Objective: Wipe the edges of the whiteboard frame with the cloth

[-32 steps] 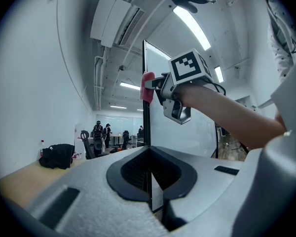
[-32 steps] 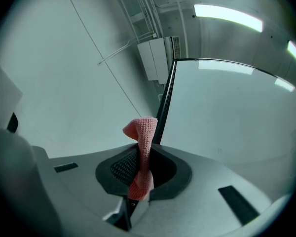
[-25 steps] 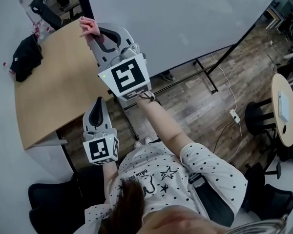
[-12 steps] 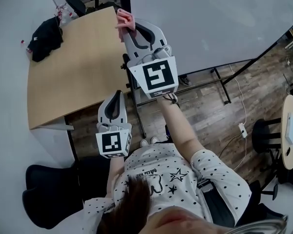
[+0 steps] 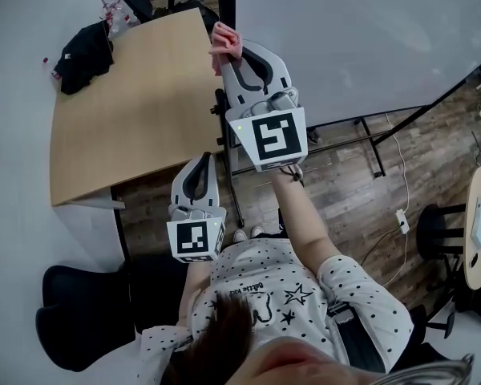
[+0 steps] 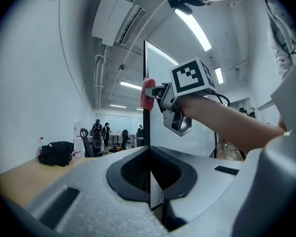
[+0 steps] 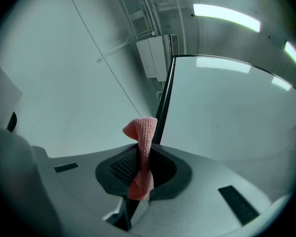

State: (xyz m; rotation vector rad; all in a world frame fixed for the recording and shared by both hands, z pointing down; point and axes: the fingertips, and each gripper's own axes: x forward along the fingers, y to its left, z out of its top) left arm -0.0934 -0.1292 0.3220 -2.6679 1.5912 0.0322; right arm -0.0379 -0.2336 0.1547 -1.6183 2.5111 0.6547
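Pinching pink knitted cloth in right gripper against black whiteboard frame edge; risking friction dragging it free. Idling with left gripper closed, empty.

The person wears a white short-sleeved shirt printed with small black dots, a few black outlined stars and one line of black letters. The hair is dark. In each hand there is a tool of light grey moulded plastic, the right gripper and the left gripper. Each one has two curved jaws which together make a loop shape, lined on the inside with black ribbed rubber pads. At the back of the right one sits a white cube with a black square marker on its faces, and the left one has the same kind of marker cube. A small green light shines beside the right cube. Black rectangular slots mark the grey shell.
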